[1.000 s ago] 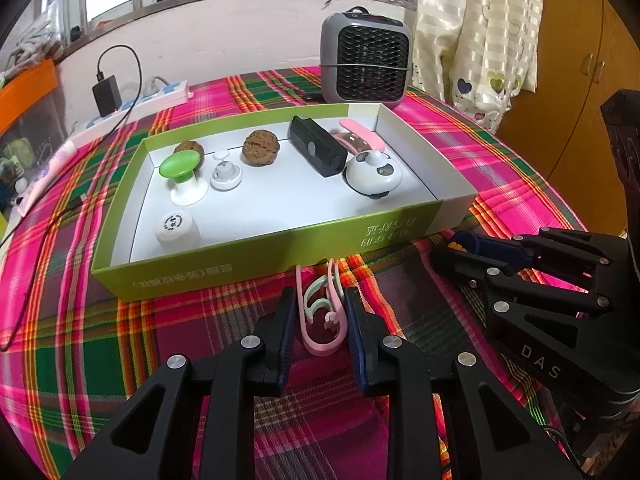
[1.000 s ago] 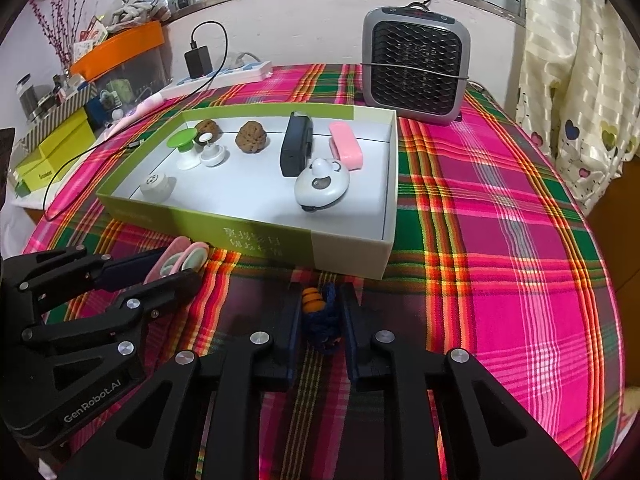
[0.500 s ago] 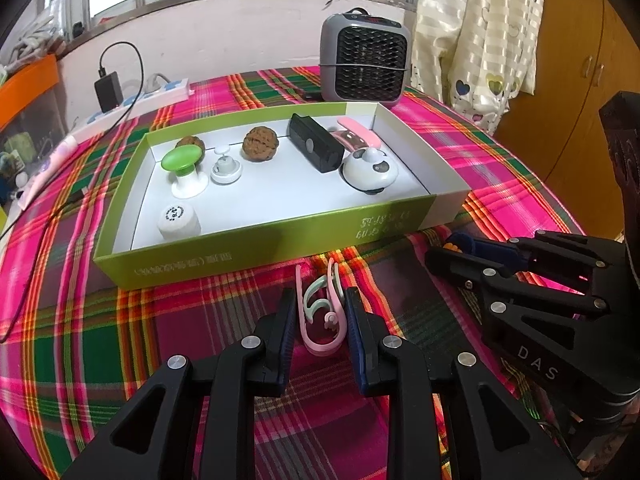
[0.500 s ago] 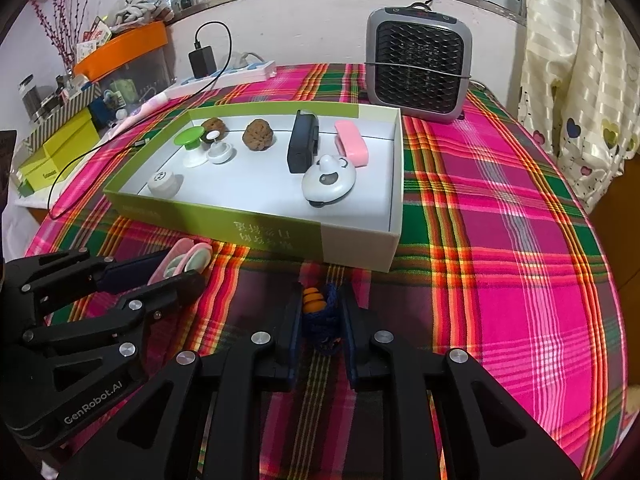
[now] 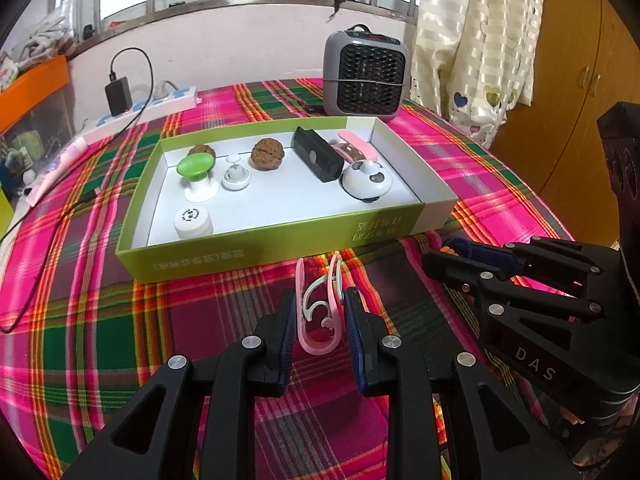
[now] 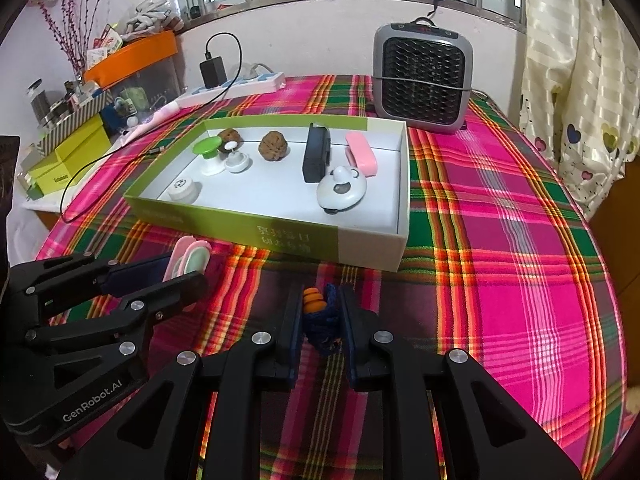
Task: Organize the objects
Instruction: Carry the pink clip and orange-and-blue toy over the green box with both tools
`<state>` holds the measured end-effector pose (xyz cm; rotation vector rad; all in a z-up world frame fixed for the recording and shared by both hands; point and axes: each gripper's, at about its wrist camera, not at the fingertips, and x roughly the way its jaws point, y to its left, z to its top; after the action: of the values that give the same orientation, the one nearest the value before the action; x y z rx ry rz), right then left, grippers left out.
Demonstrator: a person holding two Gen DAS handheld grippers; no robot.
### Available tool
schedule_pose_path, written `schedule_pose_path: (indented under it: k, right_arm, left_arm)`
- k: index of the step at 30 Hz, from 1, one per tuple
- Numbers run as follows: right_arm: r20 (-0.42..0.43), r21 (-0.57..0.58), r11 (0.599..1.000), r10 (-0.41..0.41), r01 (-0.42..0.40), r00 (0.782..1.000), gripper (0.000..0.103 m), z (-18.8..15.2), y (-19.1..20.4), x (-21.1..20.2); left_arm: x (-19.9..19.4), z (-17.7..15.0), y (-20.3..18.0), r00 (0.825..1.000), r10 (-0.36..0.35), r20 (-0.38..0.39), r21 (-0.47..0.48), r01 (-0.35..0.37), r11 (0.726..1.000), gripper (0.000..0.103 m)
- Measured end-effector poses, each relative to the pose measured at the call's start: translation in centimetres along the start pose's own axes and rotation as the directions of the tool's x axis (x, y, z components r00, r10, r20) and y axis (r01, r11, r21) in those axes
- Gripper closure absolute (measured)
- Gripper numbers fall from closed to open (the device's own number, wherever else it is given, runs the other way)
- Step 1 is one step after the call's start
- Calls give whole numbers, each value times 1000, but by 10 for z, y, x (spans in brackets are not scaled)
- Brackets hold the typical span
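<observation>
We're looking at the bench (image 5: 100, 340) in pink-green plaid cloth, green tray (image 5: 224, 256) mid-bench, grey heater (image 5: 366, 76) behind it, white power strip (image 5: 160, 100) far left

Blue-orange toy (image 6: 319, 316) (pinched) in right gripper (image 6: 320, 322)

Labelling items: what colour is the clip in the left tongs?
Pink with pale green inner arms, clearest in the left wrist view.

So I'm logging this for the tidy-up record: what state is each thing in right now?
Left tongs: shut on the pink clip, off the cloth.
Right tongs: shut on the blue and orange toy.
Green box: open, lidless, holding small items.
Black charger: plugged into the power strip.
Green-topped stand: upright in the box.
</observation>
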<state>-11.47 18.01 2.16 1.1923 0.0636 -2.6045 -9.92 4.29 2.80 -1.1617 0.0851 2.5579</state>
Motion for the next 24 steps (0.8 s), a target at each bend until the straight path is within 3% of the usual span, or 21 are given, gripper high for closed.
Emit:
schedule_pose_path:
  k: [24]
  right_arm:
    - [72,-17,999,46,-45,996,85,24,10,-14]
  left_arm:
    - [-25,20,25,997,15,71,-59,-11,998,82]
